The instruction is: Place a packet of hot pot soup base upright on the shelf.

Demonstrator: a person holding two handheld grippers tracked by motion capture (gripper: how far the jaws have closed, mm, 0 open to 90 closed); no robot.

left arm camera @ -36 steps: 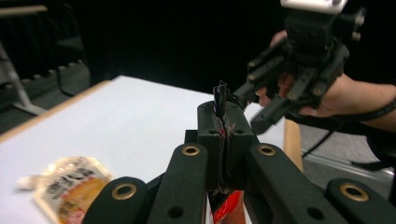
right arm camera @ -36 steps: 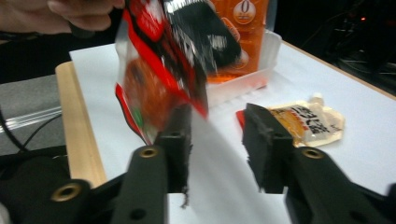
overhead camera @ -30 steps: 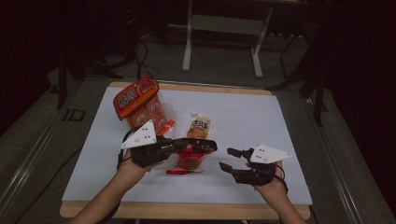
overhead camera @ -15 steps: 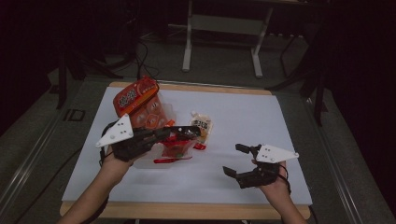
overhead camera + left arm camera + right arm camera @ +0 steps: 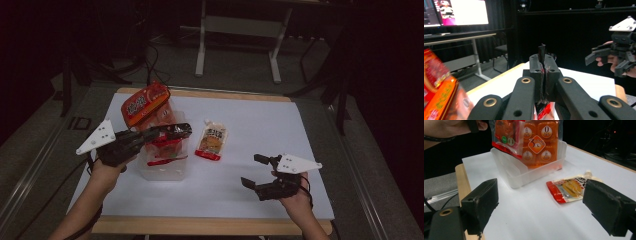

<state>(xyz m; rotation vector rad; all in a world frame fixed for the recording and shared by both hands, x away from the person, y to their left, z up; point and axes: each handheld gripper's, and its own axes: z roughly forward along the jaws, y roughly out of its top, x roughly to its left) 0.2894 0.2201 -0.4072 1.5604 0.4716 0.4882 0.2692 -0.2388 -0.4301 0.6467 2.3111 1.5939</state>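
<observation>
L tool (image 5: 181, 132) clamped on red packet (image 5: 167, 145) (over tub (image 5: 165, 172)), R tool (image 5: 256, 170) wide open

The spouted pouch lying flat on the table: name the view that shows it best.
The right gripper view: the spouted pouch lies close and unblocked, its red end, picture and cap plain. The high view shows it small, beside the clear bin.

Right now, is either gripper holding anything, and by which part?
The left gripper pinches a red snack packet by its top edge over the clear bin. The right gripper is open, holding nothing.
</observation>
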